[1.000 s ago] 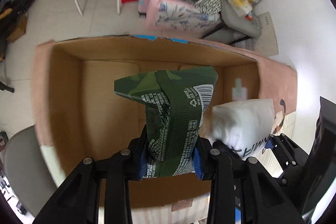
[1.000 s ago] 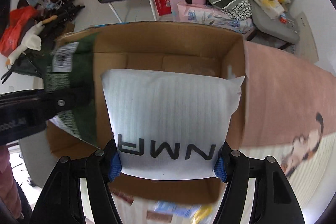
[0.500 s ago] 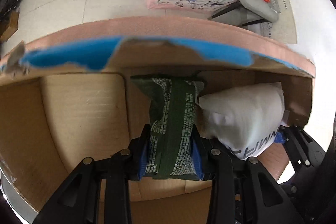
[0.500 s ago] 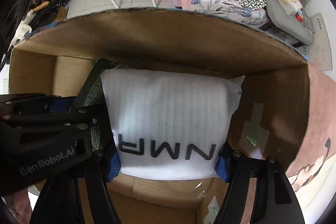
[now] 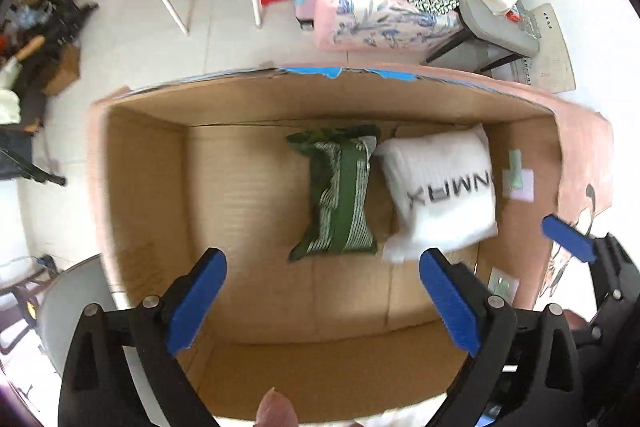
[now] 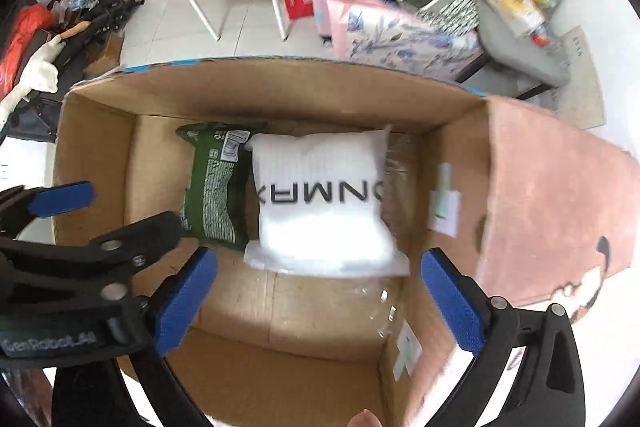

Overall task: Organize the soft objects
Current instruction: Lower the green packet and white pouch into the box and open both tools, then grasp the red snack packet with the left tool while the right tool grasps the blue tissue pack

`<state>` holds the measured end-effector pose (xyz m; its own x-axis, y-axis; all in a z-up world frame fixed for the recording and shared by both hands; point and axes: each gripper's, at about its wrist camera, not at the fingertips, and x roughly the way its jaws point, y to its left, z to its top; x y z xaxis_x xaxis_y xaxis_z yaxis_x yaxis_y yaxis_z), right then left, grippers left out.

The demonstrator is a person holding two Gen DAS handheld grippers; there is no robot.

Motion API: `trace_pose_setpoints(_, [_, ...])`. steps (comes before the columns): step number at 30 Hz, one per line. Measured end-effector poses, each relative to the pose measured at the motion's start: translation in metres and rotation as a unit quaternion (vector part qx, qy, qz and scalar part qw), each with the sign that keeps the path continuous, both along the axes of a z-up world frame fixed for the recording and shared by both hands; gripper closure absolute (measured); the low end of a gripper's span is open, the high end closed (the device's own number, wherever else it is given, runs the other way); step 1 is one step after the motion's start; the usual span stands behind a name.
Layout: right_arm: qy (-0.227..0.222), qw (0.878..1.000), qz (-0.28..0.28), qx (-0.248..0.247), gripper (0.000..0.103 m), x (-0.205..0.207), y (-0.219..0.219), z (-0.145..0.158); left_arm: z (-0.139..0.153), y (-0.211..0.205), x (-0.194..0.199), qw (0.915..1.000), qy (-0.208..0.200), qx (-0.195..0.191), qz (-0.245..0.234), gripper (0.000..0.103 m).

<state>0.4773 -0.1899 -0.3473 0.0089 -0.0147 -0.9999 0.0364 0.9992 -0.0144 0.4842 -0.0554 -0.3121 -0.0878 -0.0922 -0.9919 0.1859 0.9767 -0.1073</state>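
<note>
Fingers of both my grippers, left (image 5: 320, 301) and right (image 6: 318, 301), stand wide and empty above the cardboard box (image 5: 248, 95); green packet (image 5: 340, 195) and white pillow pack (image 5: 440, 195) lie touching on its floor, long axes pointing away from me.

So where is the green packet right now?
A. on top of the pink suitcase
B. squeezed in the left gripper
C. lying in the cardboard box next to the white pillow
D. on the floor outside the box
C: the green packet lies on the floor of the cardboard box, beside the white pillow, and the left gripper is open and empty.
</note>
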Motion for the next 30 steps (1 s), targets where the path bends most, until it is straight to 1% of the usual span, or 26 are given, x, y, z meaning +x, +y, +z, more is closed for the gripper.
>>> trace_pose_setpoints(3, [-0.026,1.000,0.003,-0.004,0.000,-0.019,0.007,0.022,0.022,0.009,-0.018,0.9995,-0.032,0.005,0.004,0.003])
trace_pose_setpoints(5, [-0.035,0.999,-0.003,0.006,0.000,-0.036,0.011,0.037,0.033,0.014,-0.030,0.9989,-0.046,0.003,0.004,0.003])
trace_pose_setpoints(8, [-0.047,0.999,-0.007,0.017,0.000,-0.055,0.015,0.049,0.053,0.022,-0.053,0.9974,-0.073,0.003,0.003,0.003])
trace_pose_setpoints(11, [-0.063,0.998,0.005,0.031,0.000,-0.087,0.025,0.065,0.069,0.033,-0.080,0.9952,-0.097,0.001,0.014,0.003])
trace_pose_setpoints(13, [-0.065,0.997,0.038,0.029,0.000,-0.114,0.033,0.070,0.079,0.045,-0.106,0.9924,-0.120,0.014,0.023,0.003])
trace_pose_setpoints(14, [-0.065,0.996,0.057,0.025,0.000,-0.126,0.038,0.071,0.080,0.051,-0.122,0.9907,-0.131,0.026,0.026,0.003])
trace_pose_setpoints(15, [-0.060,0.994,0.087,0.009,0.000,-0.145,0.045,0.068,0.079,0.058,-0.138,0.9891,-0.139,0.038,0.028,0.003])
trace_pose_setpoints(16, [-0.056,0.993,0.108,-0.005,0.000,-0.159,0.049,0.063,0.074,0.064,-0.157,0.9878,-0.145,0.048,0.030,0.003])
trace_pose_setpoints(17, [-0.050,0.990,0.133,-0.018,0.000,-0.174,0.054,0.056,0.070,0.068,-0.168,0.9877,-0.145,0.051,0.027,0.003])
trace_pose_setpoints(18, [-0.036,0.985,0.164,-0.037,0.000,-0.193,0.060,0.044,0.060,0.070,-0.182,0.9884,-0.140,0.057,0.021,0.003])
trace_pose_setpoints(20, [-0.003,0.975,0.209,-0.071,0.000,-0.223,0.066,0.015,0.032,0.073,-0.202,0.9916,-0.110,0.067,0.013,0.003])
trace_pose_setpoints(22, [0.026,0.967,0.237,-0.092,0.000,-0.241,0.067,-0.013,0.000,0.071,-0.216,0.9950,-0.072,0.069,0.003,0.003])
trace_pose_setpoints(23, [0.044,0.961,0.251,-0.103,0.000,-0.250,0.066,-0.031,-0.012,0.070,-0.222,0.9960,-0.056,0.069,0.000,0.003])
trace_pose_setpoints(24, [0.054,0.959,0.258,-0.106,0.000,-0.254,0.064,-0.041,-0.024,0.068,-0.225,0.9968,-0.042,0.067,-0.003,0.003])
trace_pose_setpoints(25, [0.062,0.956,0.264,-0.110,0.000,-0.257,0.063,-0.052,-0.037,0.064,-0.228,0.9969,-0.034,0.071,-0.005,0.005])
trace_pose_setpoints(26, [0.069,0.952,0.273,-0.117,0.000,-0.261,0.062,-0.066,-0.045,0.062,-0.230,0.9969,-0.030,0.072,-0.008,0.009])
trace_pose_setpoints(27, [0.071,0.951,0.277,-0.121,0.000,-0.263,0.061,-0.073,-0.052,0.058,-0.231,0.9971,-0.024,0.072,-0.012,0.011])
trace_pose_setpoints(29, [0.069,0.945,0.296,-0.124,0.000,-0.267,0.060,-0.089,-0.063,0.051,-0.231,0.9972,-0.014,0.071,-0.019,0.024])
trace_pose_setpoints(30, [0.073,0.944,0.299,-0.123,0.000,-0.267,0.059,-0.097,-0.068,0.046,-0.229,0.9973,-0.010,0.069,-0.023,0.025])
